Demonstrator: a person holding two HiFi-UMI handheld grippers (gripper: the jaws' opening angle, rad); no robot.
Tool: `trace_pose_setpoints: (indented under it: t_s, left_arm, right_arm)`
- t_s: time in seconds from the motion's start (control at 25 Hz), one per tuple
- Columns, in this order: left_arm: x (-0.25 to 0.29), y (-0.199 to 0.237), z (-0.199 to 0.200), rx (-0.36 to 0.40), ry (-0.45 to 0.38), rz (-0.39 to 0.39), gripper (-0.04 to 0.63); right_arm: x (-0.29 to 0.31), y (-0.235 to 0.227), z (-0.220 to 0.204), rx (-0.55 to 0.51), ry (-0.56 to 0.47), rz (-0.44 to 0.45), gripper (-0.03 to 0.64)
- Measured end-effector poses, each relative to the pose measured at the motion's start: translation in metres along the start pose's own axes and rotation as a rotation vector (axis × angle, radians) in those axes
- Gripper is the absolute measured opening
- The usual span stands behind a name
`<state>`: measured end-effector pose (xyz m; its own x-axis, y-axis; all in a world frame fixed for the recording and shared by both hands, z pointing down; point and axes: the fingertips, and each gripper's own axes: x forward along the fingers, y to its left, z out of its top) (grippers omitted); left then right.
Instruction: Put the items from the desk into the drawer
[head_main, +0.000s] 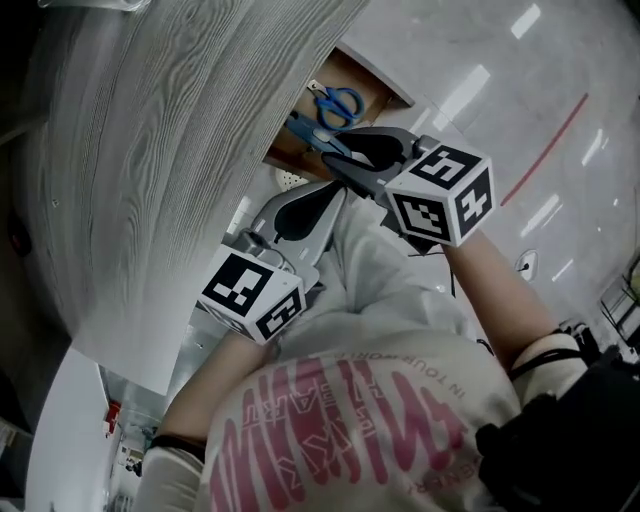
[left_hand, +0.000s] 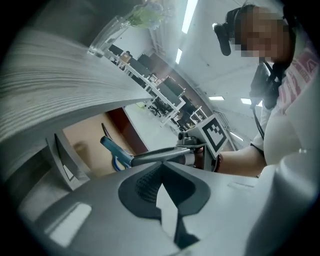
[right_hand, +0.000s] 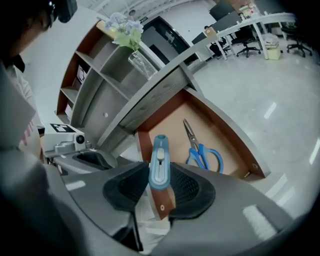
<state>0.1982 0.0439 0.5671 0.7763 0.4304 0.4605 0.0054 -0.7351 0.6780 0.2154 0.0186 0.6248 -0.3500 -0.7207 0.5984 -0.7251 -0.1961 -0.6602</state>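
Fingers (right_hand: 192, 187) of right gripper (right_hand: 160, 186) clamp blue cutter (right_hand: 159, 162) at drawer (right_hand: 144, 145) holding scissors (right_hand: 202, 152); left gripper (left_hand: 161, 167) fingers (left_hand: 142, 185) closed, empty.

Box cutter (right_hand: 159, 162) light blue, white slider. Scissors (right_hand: 200, 150) at its 3 o'clock: blue handles, steel blades. Drawer (right_hand: 167, 125) tan inside, red-brown walls. Surface (head_main: 150, 150) grey woodgrain.

Drawer (head_main: 372, 88) partly hidden beneath desktop (head_main: 180, 150)

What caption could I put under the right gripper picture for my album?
The right gripper holds a blue box cutter by the open drawer, where blue scissors lie.
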Motion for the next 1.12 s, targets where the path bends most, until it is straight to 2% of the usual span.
trace_pose_setpoints:
  t_s: [0.2, 0.4, 0.76, 1.12]
  left_arm:
    - [0.001, 0.01, 0.008, -0.017, -0.024, 0.022, 0.02]
    - [0.002, 0.012, 0.005, -0.026, -0.012, 0.021, 0.02]
    - [-0.007, 0.012, -0.008, -0.08, -0.008, 0.029, 0.02]
    - [-0.014, 0.026, -0.009, -0.111, -0.044, 0.032, 0.02]
  right_arm:
    - [0.013, -0.016, -0.001, -0.147, 0.067, -0.147, 0.139]
    - [0.024, -0.024, -0.004, -0.224, 0.145, -0.226, 0.14]
    - [0.045, -0.021, -0.001, -0.261, 0.228, -0.198, 0.138]
    - [0.069, -0.025, -0.001, -0.329, 0.272, -0.212, 0.138]
